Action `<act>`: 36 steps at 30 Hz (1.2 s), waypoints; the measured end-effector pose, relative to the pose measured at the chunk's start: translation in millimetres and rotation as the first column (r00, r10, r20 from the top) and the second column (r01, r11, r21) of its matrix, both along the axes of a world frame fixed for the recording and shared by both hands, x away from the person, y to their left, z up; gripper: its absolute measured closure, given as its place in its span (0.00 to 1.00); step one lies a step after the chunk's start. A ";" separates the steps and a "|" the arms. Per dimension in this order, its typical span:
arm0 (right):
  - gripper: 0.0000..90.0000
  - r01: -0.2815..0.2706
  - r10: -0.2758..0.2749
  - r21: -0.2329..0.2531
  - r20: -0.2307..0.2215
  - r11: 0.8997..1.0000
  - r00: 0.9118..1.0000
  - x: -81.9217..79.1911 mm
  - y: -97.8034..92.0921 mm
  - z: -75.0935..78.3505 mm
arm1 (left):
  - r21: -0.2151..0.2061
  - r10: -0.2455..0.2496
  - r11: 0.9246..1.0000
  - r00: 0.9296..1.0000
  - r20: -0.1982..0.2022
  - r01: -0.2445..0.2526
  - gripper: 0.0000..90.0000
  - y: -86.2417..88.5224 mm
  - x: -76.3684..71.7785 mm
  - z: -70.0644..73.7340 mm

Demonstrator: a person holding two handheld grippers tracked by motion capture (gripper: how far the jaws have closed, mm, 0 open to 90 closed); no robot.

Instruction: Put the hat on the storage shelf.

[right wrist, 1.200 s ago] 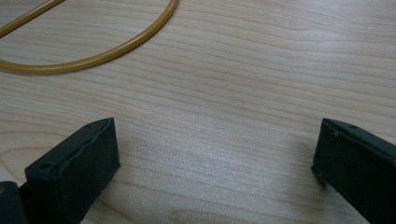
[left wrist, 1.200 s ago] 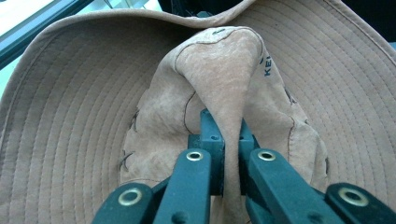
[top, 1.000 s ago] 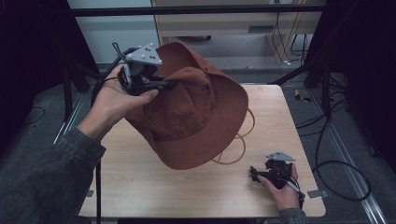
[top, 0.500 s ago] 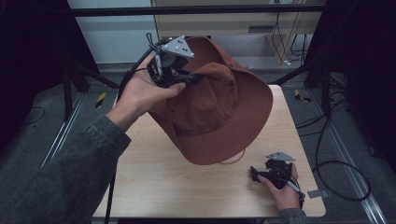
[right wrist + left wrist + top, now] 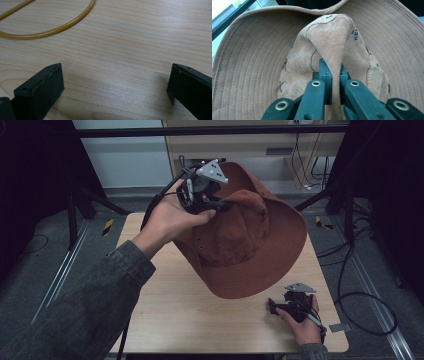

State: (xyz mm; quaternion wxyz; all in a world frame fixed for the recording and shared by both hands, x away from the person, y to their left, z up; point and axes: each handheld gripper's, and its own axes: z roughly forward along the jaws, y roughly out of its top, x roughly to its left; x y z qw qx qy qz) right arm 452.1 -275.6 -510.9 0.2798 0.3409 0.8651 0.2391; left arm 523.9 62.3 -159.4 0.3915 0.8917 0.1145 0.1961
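Note:
A brown suede wide-brimmed hat [image 5: 250,250] hangs tilted over the wooden table [image 5: 190,305], its brim low toward the near right. My left gripper [image 5: 220,205] is shut on a fold of the hat's crown near the top left. In the left gripper view the jaws [image 5: 332,67] pinch that suede fold [image 5: 332,37], with the stitched brim [image 5: 257,57] spread behind it. My right gripper [image 5: 272,306] rests on the table at the near right, open, with bare wood between its jaws [image 5: 115,80]. A yellow-brown cord [image 5: 62,27] lies looped on the table ahead of it.
Black stand legs [image 5: 80,205] and cables [image 5: 350,295] surround the table on the grey floor. A pale cabinet [image 5: 250,145] stands behind the table. The person's sleeved left forearm [image 5: 90,305] crosses the near left of the table.
The left hand has carried the hat to the right and toward the back of the table. The right gripper has stayed in place.

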 end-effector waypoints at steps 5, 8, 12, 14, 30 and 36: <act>0.01 -0.011 0.011 0.006 -0.009 1.000 1.000 -0.5 -0.4 0.6 | 0.007 0.001 1.000 1.000 -0.002 -0.001 0.98 -7.9 3.8 0.8; 0.01 -0.012 0.012 0.010 -0.011 1.000 1.000 -0.5 -0.5 0.7 | 0.005 0.003 1.000 1.000 -0.003 -0.003 0.98 -12.7 7.3 2.4; 0.01 -0.001 0.001 0.002 -0.001 1.000 1.000 -0.1 -0.1 -0.1 | -0.011 0.007 1.000 1.000 -0.006 -0.007 0.98 -19.9 11.9 3.7; 0.01 -0.013 0.013 0.010 -0.011 1.000 1.000 -0.6 -0.6 0.7 | -0.012 0.008 1.000 1.000 -0.007 -0.008 0.98 -23.8 14.2 2.6; 0.01 -0.014 0.015 0.013 -0.012 1.000 1.000 -0.5 -0.7 0.6 | 0.034 0.003 0.999 0.999 -0.036 -0.002 0.98 -53.4 32.1 -16.6; 0.01 -0.013 0.013 0.012 -0.011 1.000 1.000 -0.5 -0.6 0.6 | 0.035 0.007 0.999 0.998 -0.054 -0.005 0.98 -58.6 37.6 -22.9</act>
